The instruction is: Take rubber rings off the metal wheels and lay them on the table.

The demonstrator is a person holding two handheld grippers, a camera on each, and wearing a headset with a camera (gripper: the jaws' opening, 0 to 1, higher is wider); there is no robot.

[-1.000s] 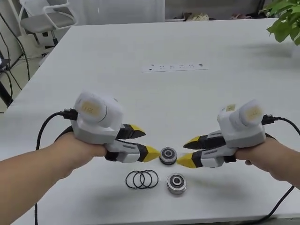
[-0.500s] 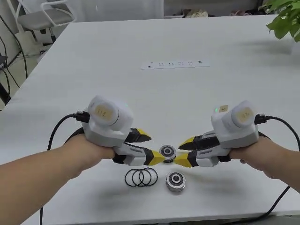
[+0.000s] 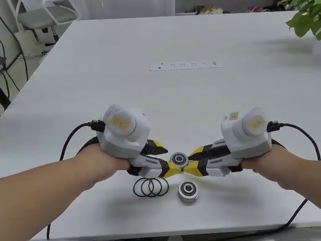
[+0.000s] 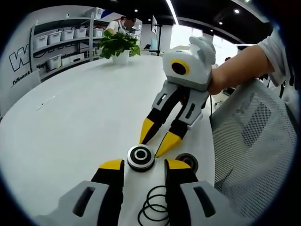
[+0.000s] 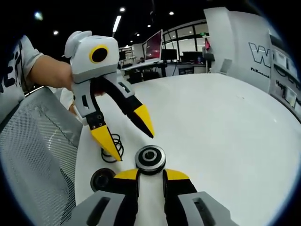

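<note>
Head view: I see a white table (image 3: 90, 65), bare but for a pale strip (image 3: 183, 65) at 12 o'clock. A grey chair (image 3: 42, 15) stands beyond its 10 o'clock corner, and leaves of a plant (image 3: 305, 20) show at 2 o'clock. In the left gripper view, shelves of bins (image 4: 61, 42) line the far wall.

One metal wheel (image 3: 179, 159) stands between the two grippers. The left gripper (image 3: 168, 159) reaches in from 9 o'clock with its jaws well parted. The right gripper (image 3: 190, 160) reaches in from 3 o'clock with its jaws also parted, though less so. I cannot tell whether any tip touches the wheel.

A second wheel (image 3: 188, 191) lies at 6 o'clock from the first. Three loose black rubber rings (image 3: 151, 187) overlap flat on the table just beside it, at its 9 o'clock.

A second ago the tips stood clear of the wheel. Both grippers have since closed in on it. The wheels and rings keep their arrangement.
</note>
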